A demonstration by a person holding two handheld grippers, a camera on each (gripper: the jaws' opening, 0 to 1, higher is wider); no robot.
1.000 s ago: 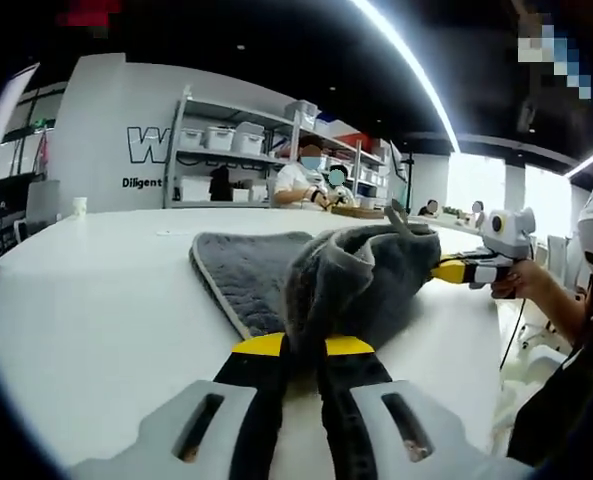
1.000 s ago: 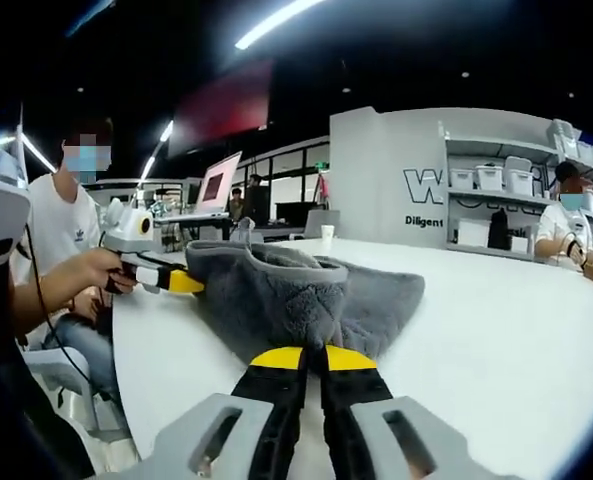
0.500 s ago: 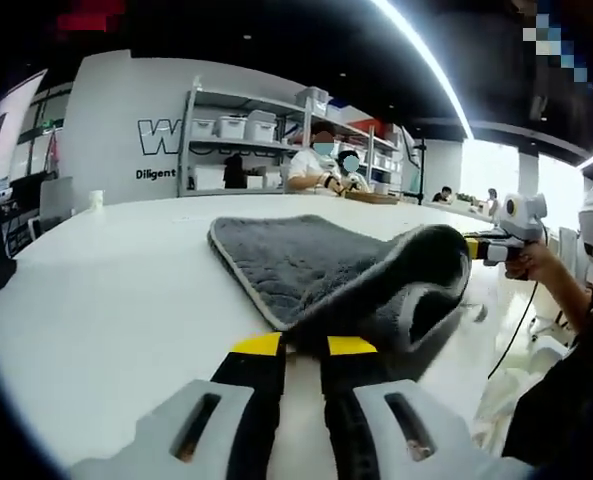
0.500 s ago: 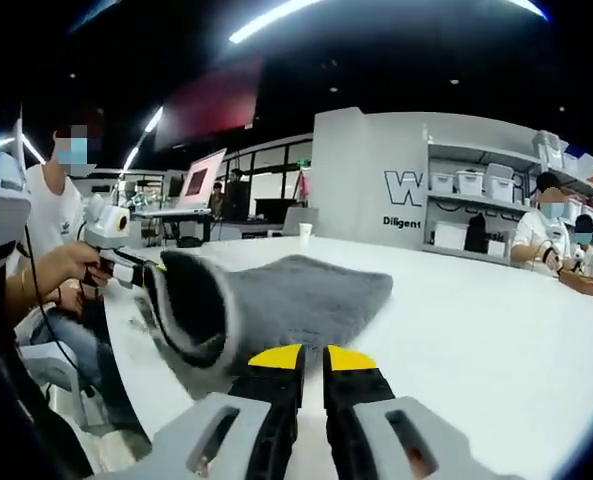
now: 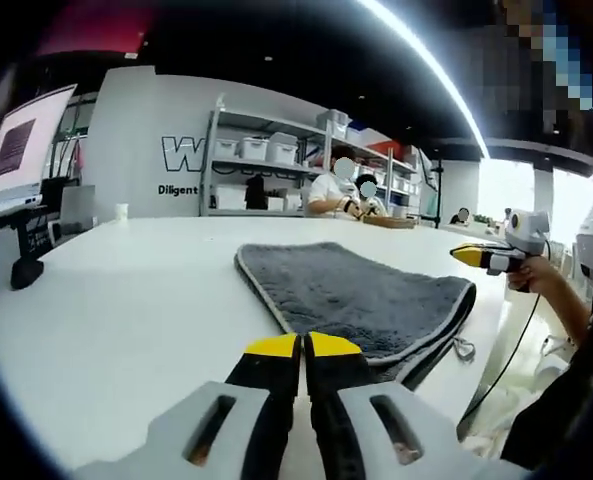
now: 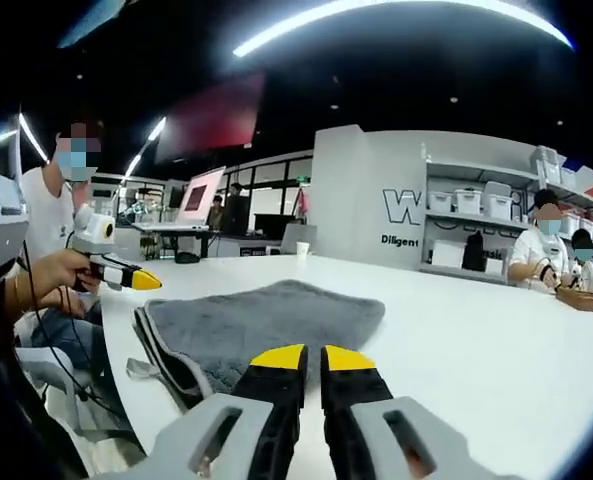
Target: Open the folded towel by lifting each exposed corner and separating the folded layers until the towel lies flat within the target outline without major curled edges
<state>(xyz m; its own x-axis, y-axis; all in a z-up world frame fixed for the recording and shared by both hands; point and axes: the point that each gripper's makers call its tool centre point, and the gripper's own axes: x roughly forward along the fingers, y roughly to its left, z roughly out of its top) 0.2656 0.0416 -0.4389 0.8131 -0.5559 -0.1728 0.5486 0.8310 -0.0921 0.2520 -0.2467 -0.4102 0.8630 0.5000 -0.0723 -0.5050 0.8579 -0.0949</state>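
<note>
The grey towel (image 5: 361, 295) lies spread on the white table (image 5: 126, 300), pale trim along its edges. At its edge nearest the person, a darker second layer and a small loop tag (image 5: 463, 347) peek out from under it. My left gripper (image 5: 303, 346) is shut with nothing in it, its yellow tips just short of a towel corner. In the right gripper view the towel (image 6: 266, 320) spreads ahead of my right gripper (image 6: 314, 357), which is shut and empty. Each gripper appears in the other's view, the right gripper (image 5: 473, 257) and the left gripper (image 6: 136, 279), both held clear of the cloth.
The table's edge (image 5: 491, 330) runs close past the towel on the person's side. A monitor (image 5: 21, 150) and a cup (image 5: 122, 211) stand at the far side. Shelves with bins (image 5: 276, 150) and seated people (image 6: 546, 250) are beyond the table.
The towel was bunched up and lifted between both grippers; it unrolled and now lies flat. Both grippers have let go and drawn back from it.
</note>
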